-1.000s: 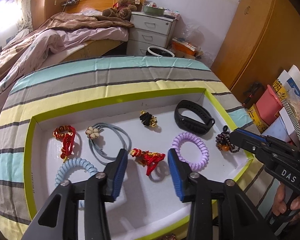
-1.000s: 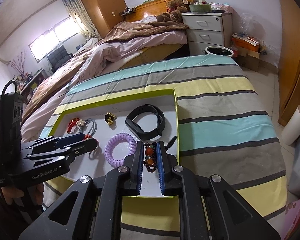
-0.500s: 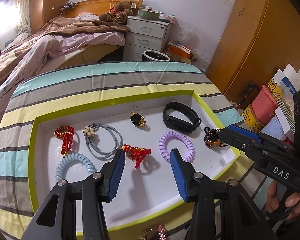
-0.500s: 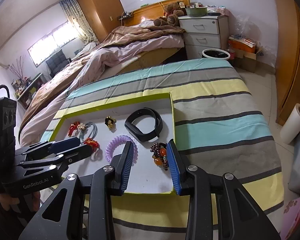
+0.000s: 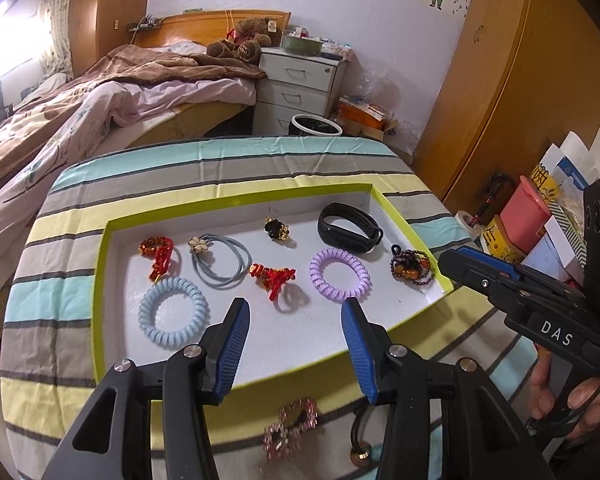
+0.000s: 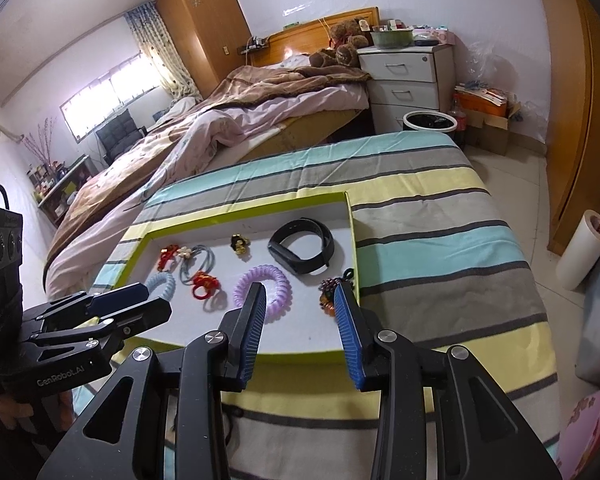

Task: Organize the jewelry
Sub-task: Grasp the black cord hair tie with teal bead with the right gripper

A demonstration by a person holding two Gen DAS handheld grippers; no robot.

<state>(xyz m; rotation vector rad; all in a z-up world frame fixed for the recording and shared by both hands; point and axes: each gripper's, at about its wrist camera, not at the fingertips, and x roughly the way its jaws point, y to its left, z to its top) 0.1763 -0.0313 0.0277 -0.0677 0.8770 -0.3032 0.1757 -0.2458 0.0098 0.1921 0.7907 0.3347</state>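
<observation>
**Loose pieces near the tray edge are the ones at risk**

Nearest the cameras, on the striped cloth [image 5: 236,172] outside the tray, lie a pink sparkly clip [image 5: 290,428] and a dark hair tie with a bead [image 5: 358,440], both partly hidden behind the left gripper [image 5: 296,322]. That gripper hangs with its jaws wide apart and nothing between them; the right gripper [image 6: 300,308] is equally wide and empty. Judging from this, those two pieces are the likely next picks, and the risk is that a finger coming down blind pinches the cloth along with the piece, or nudges the piece off the near edge.

Just beyond, the green-rimmed tray [image 5: 100,264] holds the sorted items. At its near right corner the dark beaded bracelet [image 5: 412,266] sits close against the rim, with a loop reaching toward it; a sweep by the right gripper could catch it and drag it out. The purple coil tie [image 5: 339,274], red knot ornament [image 5: 272,276] and blue coil tie [image 5: 174,312] lie near the front, light enough to skid if brushed.

Farther back, the grey hair tie with flower [image 5: 216,258], second red ornament [image 5: 158,254], small black-and-gold piece [image 5: 276,229] and black wristband [image 5: 348,228] seem safe.
</observation>
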